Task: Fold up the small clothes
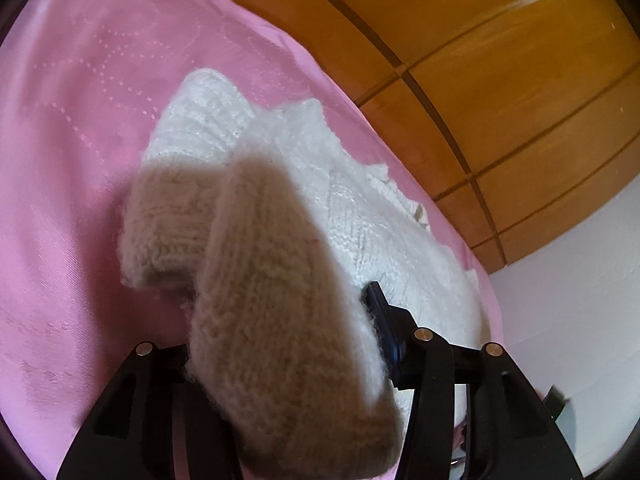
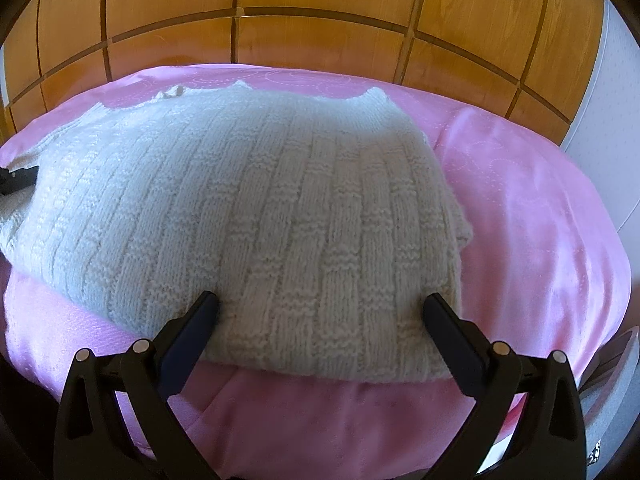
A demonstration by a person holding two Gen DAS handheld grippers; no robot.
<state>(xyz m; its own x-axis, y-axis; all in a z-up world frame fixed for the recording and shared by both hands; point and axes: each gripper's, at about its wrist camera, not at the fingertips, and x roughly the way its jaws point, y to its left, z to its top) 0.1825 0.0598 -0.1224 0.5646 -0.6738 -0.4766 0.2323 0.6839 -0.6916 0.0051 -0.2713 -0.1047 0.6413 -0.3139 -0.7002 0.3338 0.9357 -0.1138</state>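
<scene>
Sweater (image 2: 256, 208) between wide right jaws.

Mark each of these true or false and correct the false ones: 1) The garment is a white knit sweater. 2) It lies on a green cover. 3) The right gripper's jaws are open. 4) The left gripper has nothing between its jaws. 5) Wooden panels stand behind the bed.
1) True: the white knit sweater has a ribbed pattern.
2) False: it lies on a pink cover.
3) True: the right gripper has its jaws spread wide at the sweater's near edge.
4) False: the left gripper has a part of the sweater between its jaws.
5) True: the wooden panels rise behind the bed.
</scene>
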